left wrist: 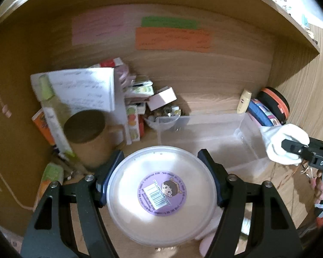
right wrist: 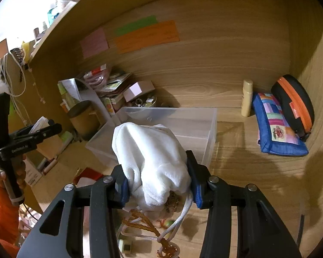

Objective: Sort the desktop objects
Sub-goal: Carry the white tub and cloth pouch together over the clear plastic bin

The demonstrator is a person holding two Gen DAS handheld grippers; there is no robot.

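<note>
My left gripper (left wrist: 161, 178) is shut on a round plastic tub (left wrist: 161, 202) with a purple barcode sticker on its lid, held above the desk in front of a clear plastic bin (left wrist: 215, 135). My right gripper (right wrist: 157, 180) is shut on a white plush drawstring pouch (right wrist: 148, 157) with braided cords hanging below, held at the near edge of the clear bin (right wrist: 183, 124). The pouch and right gripper also show at the right of the left wrist view (left wrist: 282, 144). The left gripper shows at the left of the right wrist view (right wrist: 28, 137).
A brown mug (left wrist: 88, 137), papers and small boxes (left wrist: 81, 90) crowd the back left corner. A cream bottle (right wrist: 246, 101), a blue patchwork pouch (right wrist: 275, 126) and a black-orange case (right wrist: 295, 105) lie at the right. Coloured notes (right wrist: 146, 34) stick to the back wall.
</note>
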